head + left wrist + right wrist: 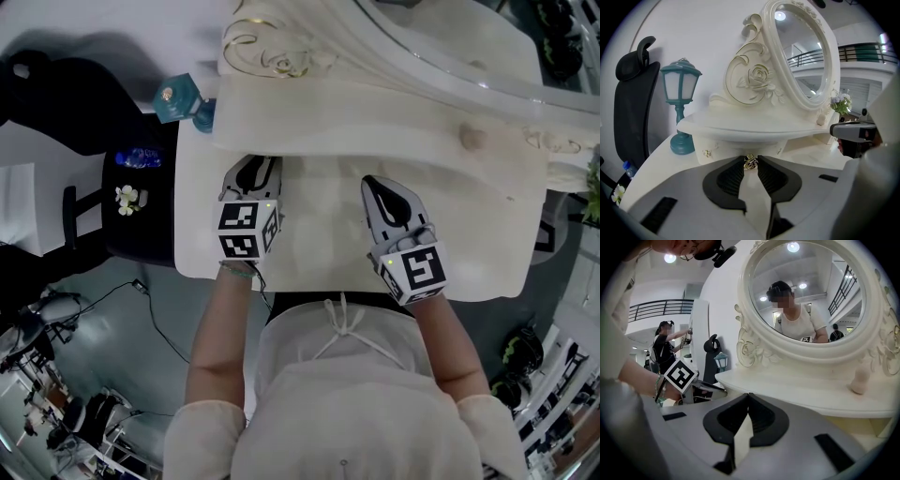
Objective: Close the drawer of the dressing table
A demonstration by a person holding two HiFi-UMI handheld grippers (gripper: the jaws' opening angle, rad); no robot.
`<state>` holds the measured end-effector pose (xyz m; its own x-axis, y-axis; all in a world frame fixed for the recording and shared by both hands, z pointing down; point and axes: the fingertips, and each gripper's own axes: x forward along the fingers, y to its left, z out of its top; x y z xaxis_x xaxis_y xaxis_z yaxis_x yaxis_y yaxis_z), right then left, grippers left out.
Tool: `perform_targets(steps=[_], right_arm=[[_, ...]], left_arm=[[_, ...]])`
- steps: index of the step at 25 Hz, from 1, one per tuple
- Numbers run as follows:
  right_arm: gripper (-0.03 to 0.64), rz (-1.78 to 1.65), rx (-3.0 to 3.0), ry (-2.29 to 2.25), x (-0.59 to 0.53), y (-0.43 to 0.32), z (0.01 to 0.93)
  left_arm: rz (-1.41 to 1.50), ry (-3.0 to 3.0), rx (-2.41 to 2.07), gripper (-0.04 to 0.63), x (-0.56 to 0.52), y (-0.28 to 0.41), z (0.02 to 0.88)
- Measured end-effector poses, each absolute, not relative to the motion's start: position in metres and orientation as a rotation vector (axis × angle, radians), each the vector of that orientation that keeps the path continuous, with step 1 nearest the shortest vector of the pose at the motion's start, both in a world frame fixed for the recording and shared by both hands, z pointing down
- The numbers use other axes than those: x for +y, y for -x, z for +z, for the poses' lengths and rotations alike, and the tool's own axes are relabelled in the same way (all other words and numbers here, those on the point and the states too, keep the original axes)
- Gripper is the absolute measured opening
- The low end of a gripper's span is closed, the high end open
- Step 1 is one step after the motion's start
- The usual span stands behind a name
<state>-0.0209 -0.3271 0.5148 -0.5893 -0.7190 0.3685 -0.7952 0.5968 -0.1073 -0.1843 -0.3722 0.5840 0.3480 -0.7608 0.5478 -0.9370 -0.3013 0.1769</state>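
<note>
Under the raised shelf point(740, 126) at the back edge of the dressing table point(309, 258), left of its middle, the left gripper point(750, 158) pinches the small gold knob point(750, 162) of the drawer point(733, 149) between its fingers. That is a sound hold for steering the front home. How far the drawer stands out is hard to judge; it looks nearly flush. The right gripper point(749, 395) hovers over the worktop's middle, fingers pressed together on nothing, probably idle and out of the way. No brand or lettering is readable; only square black-and-white markers show on each gripper's cube point(248, 230).
</note>
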Motion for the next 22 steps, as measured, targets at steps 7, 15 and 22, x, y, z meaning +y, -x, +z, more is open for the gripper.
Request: perform_targets(steps=[7,15,22], right_arm=[[0.006,0.369,-2.551,-1.252,-0.322,0.027,0.504],[0.006,0.360,-2.538,-1.291,-0.307,0.031,0.488],[0.006,0.344,-2.544,-1.352,-0.288,0.035,0.460]], left_arm=[[0.444,-2.176,-1.440,0.131,-0.368,0.179,0.580],[0.410,-2.297,-1.440,0.247,-0.344,0.171,0.531],[0.341,-2.459,-1.409,0.245,-0.316,0.167,0.451]])
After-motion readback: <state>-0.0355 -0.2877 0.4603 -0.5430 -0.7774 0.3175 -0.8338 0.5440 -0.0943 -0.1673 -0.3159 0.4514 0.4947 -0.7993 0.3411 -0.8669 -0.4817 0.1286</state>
